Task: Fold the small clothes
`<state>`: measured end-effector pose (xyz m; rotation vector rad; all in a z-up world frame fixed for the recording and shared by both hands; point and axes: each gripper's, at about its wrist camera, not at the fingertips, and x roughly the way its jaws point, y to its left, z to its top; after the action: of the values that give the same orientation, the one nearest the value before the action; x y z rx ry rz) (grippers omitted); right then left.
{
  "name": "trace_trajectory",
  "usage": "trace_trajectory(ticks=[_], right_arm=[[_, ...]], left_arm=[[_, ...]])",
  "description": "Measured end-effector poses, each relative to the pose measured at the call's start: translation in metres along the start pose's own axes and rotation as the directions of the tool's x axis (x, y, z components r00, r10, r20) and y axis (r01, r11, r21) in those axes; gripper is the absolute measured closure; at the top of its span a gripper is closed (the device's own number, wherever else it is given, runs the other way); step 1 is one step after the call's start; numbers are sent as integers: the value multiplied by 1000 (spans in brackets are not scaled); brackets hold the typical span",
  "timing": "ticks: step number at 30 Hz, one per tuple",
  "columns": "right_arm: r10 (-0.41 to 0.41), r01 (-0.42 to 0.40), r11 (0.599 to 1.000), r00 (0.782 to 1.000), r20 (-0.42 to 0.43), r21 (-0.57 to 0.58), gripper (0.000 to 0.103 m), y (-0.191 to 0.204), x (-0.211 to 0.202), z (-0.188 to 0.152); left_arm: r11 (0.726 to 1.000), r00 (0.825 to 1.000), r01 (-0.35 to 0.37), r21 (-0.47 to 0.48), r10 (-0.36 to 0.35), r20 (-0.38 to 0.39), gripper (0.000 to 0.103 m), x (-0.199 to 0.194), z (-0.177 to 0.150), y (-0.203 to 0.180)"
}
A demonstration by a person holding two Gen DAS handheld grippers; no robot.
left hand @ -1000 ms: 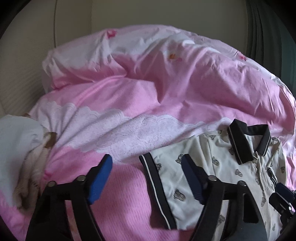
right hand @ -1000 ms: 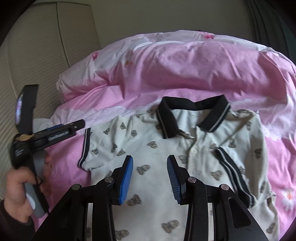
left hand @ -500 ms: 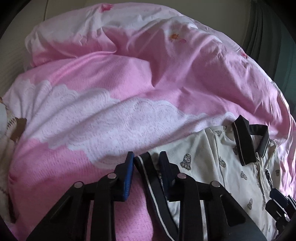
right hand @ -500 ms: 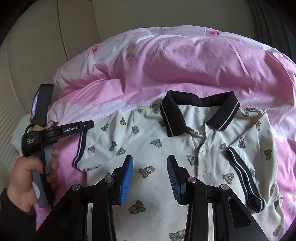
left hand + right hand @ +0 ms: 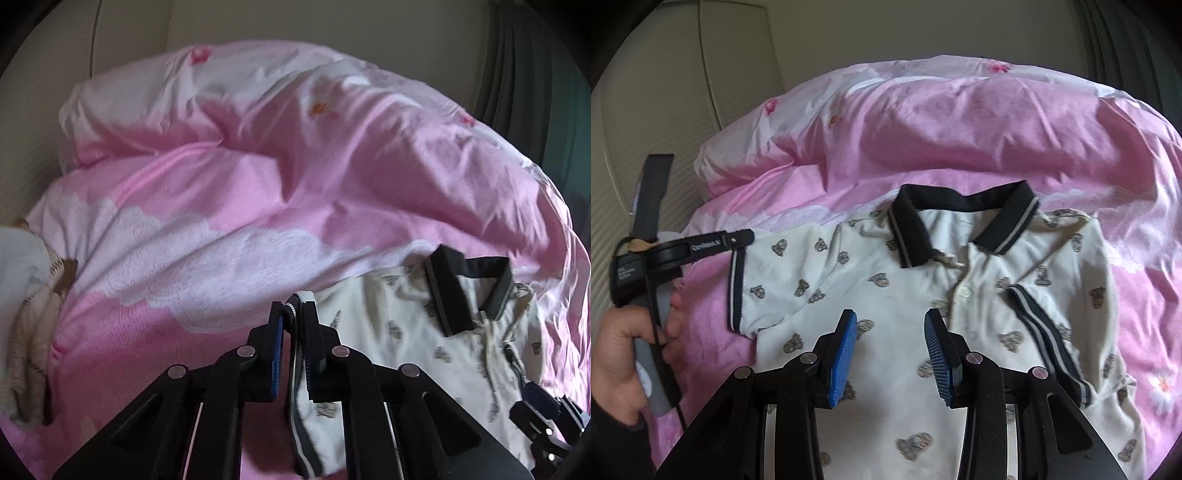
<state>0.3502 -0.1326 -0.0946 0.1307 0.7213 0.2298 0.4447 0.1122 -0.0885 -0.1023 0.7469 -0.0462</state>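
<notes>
Sleeve cuff [image 5: 300, 300] of the polo shirt [image 5: 886, 295], lying flat on the pink duvet [image 5: 258, 184], now sits pinched as the left gripper [image 5: 293, 314], spread a moment ago, closes; right gripper [image 5: 890, 325] hovers spread, empty. Folding that sleeve inward can begin.

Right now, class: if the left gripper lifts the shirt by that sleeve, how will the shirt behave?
The shirt is probably floppy: it lies creased on the bedding, so it should drape. It looks thin, likely light. The left gripper is closing on the sleeve cuff alone, so the body may trail and bunch as it rises.
</notes>
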Motion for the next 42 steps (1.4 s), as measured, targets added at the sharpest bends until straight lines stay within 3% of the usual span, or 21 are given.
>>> trace_trajectory(ticks=[8, 17, 20, 22, 26, 28, 36, 42], right_arm=[[-26, 25, 998, 999, 25, 58, 63, -41, -26, -1], [-41, 39, 993, 999, 13, 113, 63, -82, -32, -9], [-40, 39, 991, 999, 4, 126, 63, -89, -29, -12], [-34, 35, 990, 999, -4, 138, 63, -94, -27, -14], [-21, 23, 989, 1000, -15, 147, 63, -98, -23, -18], [-17, 19, 989, 1000, -17, 147, 63, -98, -23, -18], [11, -9, 991, 1000, -11, 134, 63, -84, -25, -16], [23, -22, 993, 1000, -11, 113, 63, -70, -30, -18]], left_arm=[[996, 999, 49, 75, -50, 14, 92, -17, 9, -77], [988, 996, 62, 143, -51, -79, 91, 26, -15, -147], [983, 997, 45, 178, -33, -71, 90, 33, -26, -158], [981, 996, 48, 186, -34, -77, 85, 35, -30, -161], [976, 996, 43, 212, -26, -85, 62, 33, -31, -164], [974, 997, 41, 224, -25, -73, 55, 24, -29, -162], [975, 999, 20, 222, -9, -49, 53, -24, -33, -120], [979, 994, 94, 181, -80, -81, 53, -41, -63, -101]])
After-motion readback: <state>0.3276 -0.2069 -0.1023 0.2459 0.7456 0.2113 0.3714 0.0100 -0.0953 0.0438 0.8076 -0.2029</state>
